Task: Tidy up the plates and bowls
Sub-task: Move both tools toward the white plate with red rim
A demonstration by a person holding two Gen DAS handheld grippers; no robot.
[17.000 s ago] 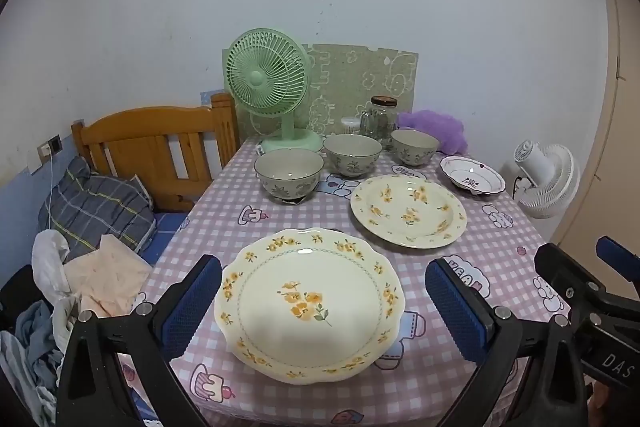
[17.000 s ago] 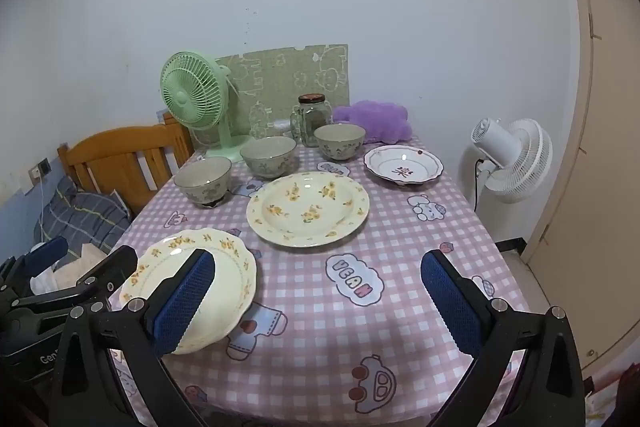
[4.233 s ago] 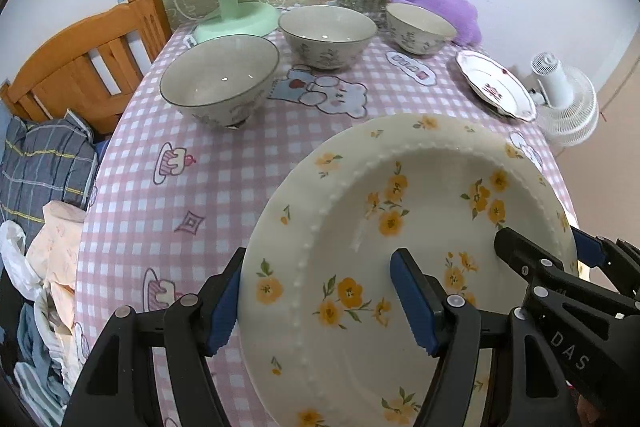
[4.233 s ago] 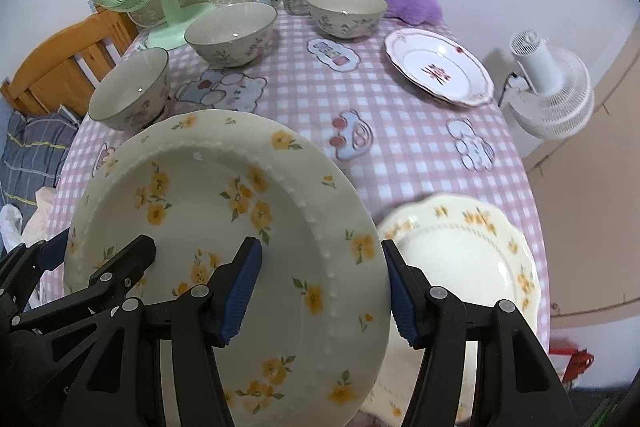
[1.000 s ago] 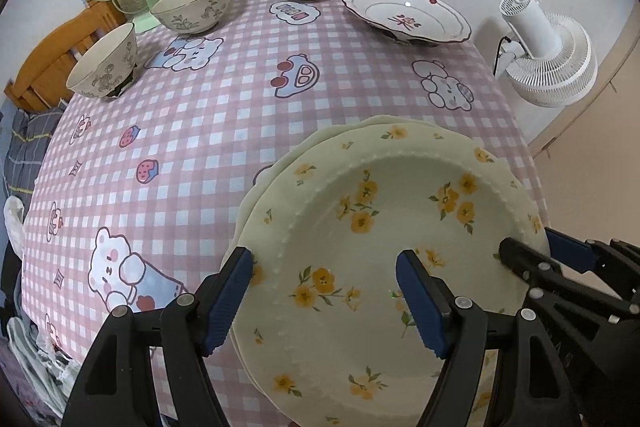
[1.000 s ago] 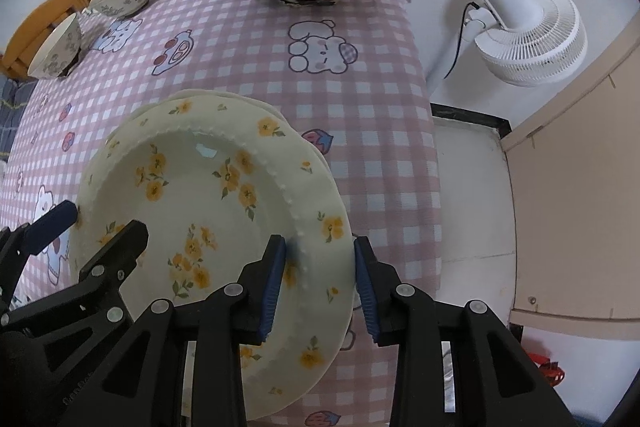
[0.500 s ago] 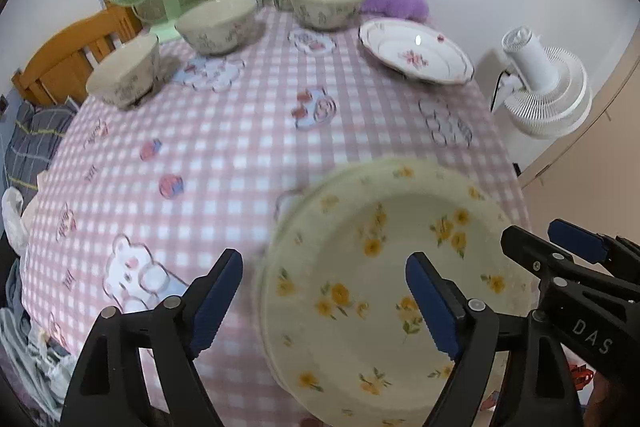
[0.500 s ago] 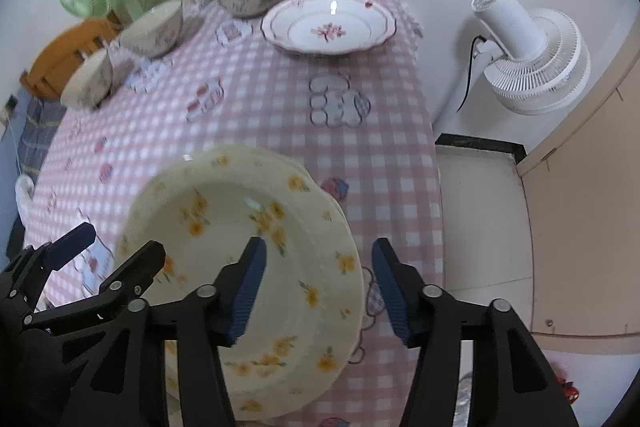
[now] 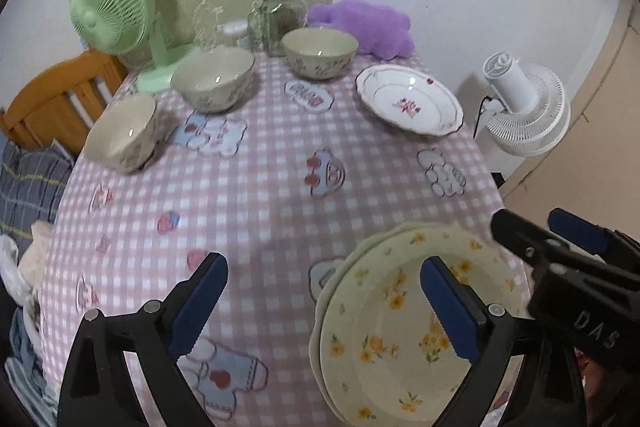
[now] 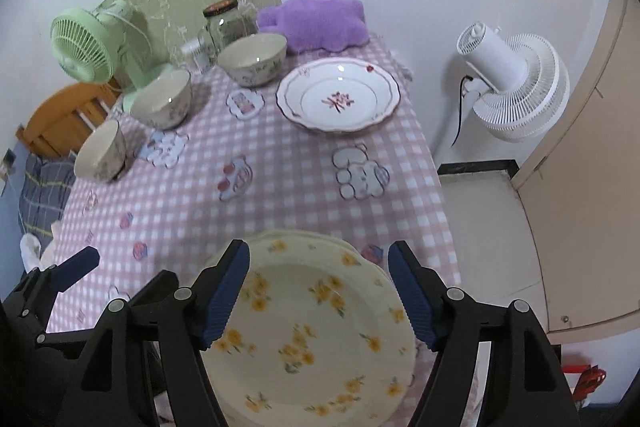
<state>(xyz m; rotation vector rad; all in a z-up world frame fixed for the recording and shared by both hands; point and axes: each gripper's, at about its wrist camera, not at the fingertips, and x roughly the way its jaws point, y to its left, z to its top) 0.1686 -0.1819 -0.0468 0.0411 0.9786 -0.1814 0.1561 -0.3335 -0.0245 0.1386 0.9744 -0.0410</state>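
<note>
Because the yellow-flowered plate [image 10: 308, 343] now rests on its twin at the counter's near right corner, both tongs stand clear above it, nothing between the pads: the left tongs [image 9: 324, 303] wide, the right tongs [image 10: 320, 297] fairly wide, each having just been opening. That stack looks meant to gather like with like. Farther along the right edge lies the white plate [image 9: 408, 105], alone. Three bowls [image 9: 214, 77] line the far left of the pink checked counter [image 9: 260, 187]. Beyond stand a green fan [image 9: 108, 9], a jar [image 9: 280, 15] and white wall.
</note>
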